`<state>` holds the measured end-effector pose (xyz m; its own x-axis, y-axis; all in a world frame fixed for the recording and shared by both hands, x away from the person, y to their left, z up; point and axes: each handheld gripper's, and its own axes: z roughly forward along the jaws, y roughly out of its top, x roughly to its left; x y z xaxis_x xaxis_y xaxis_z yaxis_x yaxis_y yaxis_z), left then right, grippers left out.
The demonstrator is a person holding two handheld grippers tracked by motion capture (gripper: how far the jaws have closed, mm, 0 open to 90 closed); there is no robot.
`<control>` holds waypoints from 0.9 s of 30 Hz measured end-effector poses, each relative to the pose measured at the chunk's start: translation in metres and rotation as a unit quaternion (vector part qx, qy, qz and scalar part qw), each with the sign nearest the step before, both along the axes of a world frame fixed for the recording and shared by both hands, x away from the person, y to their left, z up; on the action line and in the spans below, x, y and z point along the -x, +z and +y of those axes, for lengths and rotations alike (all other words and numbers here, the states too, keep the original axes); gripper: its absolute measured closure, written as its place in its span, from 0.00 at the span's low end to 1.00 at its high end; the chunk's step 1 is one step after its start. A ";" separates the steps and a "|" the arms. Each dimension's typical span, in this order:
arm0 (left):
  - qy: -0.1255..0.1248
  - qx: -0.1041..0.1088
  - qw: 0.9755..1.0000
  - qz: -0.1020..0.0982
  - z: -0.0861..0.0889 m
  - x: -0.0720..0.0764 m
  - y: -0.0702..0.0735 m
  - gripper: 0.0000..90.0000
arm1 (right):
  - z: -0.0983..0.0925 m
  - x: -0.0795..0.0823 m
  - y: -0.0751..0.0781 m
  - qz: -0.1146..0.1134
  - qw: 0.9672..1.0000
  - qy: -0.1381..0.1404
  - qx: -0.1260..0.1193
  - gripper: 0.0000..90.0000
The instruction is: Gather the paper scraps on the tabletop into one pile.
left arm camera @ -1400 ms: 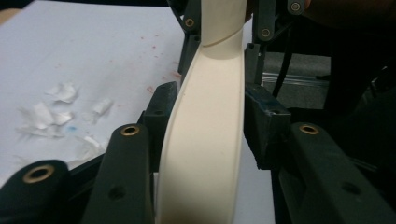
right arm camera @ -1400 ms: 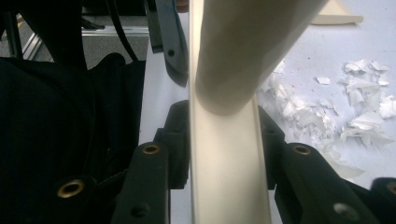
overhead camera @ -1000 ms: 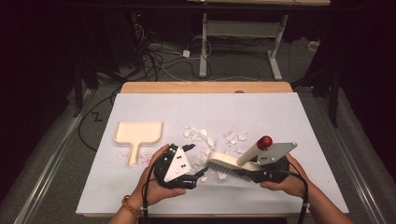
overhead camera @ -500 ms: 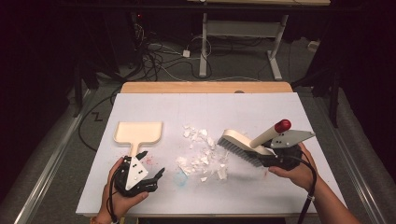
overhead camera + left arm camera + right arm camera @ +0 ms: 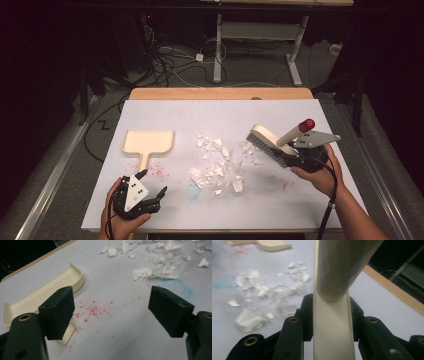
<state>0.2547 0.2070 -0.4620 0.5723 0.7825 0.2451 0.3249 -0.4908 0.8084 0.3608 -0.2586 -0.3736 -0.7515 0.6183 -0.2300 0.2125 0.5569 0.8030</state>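
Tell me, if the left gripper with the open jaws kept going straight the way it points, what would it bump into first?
Probably the torn white paper scraps. The left gripper looks over bare table with red specks, and the scraps lie straight beyond. The cream dustpan sits off to one side, beside one jaw, though depth is hard to judge.

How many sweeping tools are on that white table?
2: a cream plastic dustpan lying flat at the table's left, and a cream brush with a red-tipped handle gripped by the right gripper, bristles over paper scraps.

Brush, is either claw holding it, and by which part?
The right claw grips the brush by its cream back, beneath the handle. The left claw holds nothing.
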 end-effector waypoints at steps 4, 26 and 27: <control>0.002 -0.001 1.000 0.010 0.000 -0.003 -0.003 0.22 | -0.006 -0.016 -0.004 -0.001 1.000 -0.028 0.007 0.75; 0.002 0.009 1.000 0.025 0.004 -0.006 -0.005 0.22 | 0.038 -0.097 -0.052 0.005 0.986 -0.108 0.126 0.75; 0.001 0.008 1.000 0.027 0.003 -0.006 -0.005 0.22 | 0.043 -0.095 -0.053 0.003 0.986 -0.104 0.132 0.75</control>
<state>0.2603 0.2105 -0.4674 0.5823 0.7876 0.2014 0.3703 -0.4774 0.7968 0.4557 -0.2159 -0.4267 -0.6165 0.6785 -0.3994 0.3481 0.6900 0.6346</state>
